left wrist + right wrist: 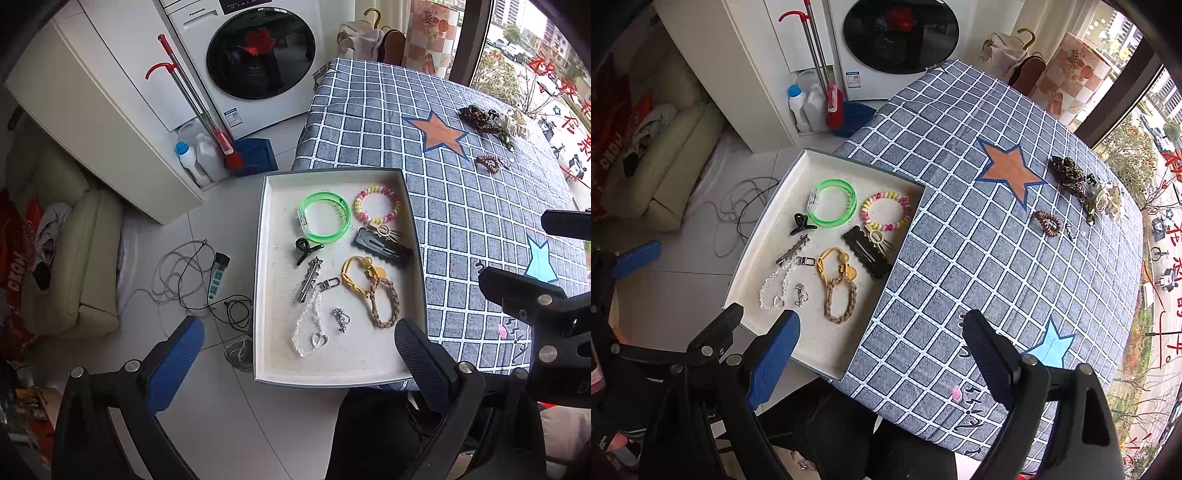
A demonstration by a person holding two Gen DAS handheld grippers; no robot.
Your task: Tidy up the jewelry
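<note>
A shallow white tray lies at the left edge of the checked table. It holds a green bangle, a pastel bead bracelet, black hair clips, a yellow and tan braided cord, a clear bead chain and small clips. Out on the cloth lie a brown coil hair tie and a leopard scrunchie pile. My left gripper is open and empty above the tray's near end. My right gripper is open and empty above the tray's near right corner.
The table has a grey checked cloth with an orange star and a blue star. A small pink item lies near the front edge. Left of the table are floor cables, a washing machine and bottles.
</note>
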